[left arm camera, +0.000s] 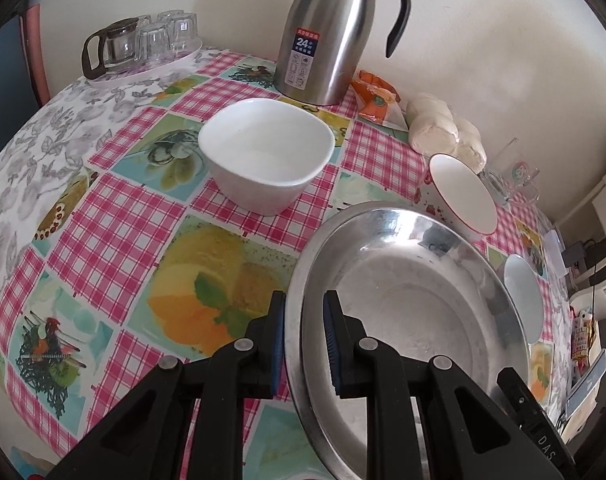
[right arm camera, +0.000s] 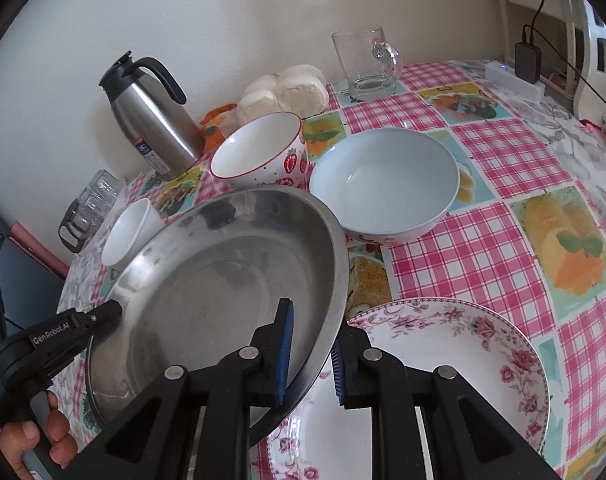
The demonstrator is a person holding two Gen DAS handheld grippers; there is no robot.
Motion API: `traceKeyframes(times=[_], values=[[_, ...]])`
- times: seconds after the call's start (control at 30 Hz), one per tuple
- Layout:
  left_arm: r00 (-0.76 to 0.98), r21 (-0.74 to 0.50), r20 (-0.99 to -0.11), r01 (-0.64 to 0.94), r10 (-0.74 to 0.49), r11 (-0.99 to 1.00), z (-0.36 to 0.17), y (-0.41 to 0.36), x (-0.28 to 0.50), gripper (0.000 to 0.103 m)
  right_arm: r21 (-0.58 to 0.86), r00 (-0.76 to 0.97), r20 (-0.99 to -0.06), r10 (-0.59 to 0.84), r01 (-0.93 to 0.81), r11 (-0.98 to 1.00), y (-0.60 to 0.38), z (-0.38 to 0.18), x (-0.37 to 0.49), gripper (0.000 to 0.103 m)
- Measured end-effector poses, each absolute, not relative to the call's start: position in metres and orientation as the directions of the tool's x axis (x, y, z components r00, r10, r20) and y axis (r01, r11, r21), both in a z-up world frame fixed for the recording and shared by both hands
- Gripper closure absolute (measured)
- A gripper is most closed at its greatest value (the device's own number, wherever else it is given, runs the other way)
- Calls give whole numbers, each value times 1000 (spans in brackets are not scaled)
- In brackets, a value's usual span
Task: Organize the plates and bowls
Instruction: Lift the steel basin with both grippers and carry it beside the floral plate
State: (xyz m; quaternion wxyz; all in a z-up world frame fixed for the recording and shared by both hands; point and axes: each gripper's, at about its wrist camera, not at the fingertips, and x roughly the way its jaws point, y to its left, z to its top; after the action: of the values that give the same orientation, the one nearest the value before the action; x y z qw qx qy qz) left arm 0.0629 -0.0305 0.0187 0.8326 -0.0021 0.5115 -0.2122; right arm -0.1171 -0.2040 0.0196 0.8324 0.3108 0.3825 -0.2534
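Observation:
A steel plate (left arm camera: 403, 300) hangs tilted above the checked tablecloth, held by both grippers. My left gripper (left arm camera: 303, 340) is shut on its left rim, one pad inside and one outside. My right gripper (right arm camera: 311, 352) is shut on the opposite rim of the steel plate (right arm camera: 223, 272), just above a floral plate (right arm camera: 443, 360). A white bowl (left arm camera: 267, 152) stands beyond the steel plate. A strawberry-patterned bowl (right arm camera: 259, 152) and a pale blue bowl (right arm camera: 383, 180) stand side by side behind it. In the right wrist view, the left gripper's tip (right arm camera: 115, 308) and a hand (right arm camera: 35, 436) show.
A steel thermos jug (left arm camera: 331, 32) stands by the wall, with a tray of glasses (left arm camera: 151, 40) to its left. A bag of buns (left arm camera: 443, 128) and an orange packet (left arm camera: 377, 100) lie beside the jug. A glass mug (right arm camera: 363, 64) stands at the back.

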Motion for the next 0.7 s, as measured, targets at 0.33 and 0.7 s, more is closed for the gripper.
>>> traceKeyframes(times=[0.33, 0.7], values=[[390, -213, -861, 305, -326, 928, 10, -22, 77, 84, 283, 554, -810, -195, 659, 697, -195, 14, -96, 84], [342, -205, -889, 296, -304, 933, -3, -21, 80, 84, 252, 511, -837, -193, 675, 693, -193, 2, -90, 84]])
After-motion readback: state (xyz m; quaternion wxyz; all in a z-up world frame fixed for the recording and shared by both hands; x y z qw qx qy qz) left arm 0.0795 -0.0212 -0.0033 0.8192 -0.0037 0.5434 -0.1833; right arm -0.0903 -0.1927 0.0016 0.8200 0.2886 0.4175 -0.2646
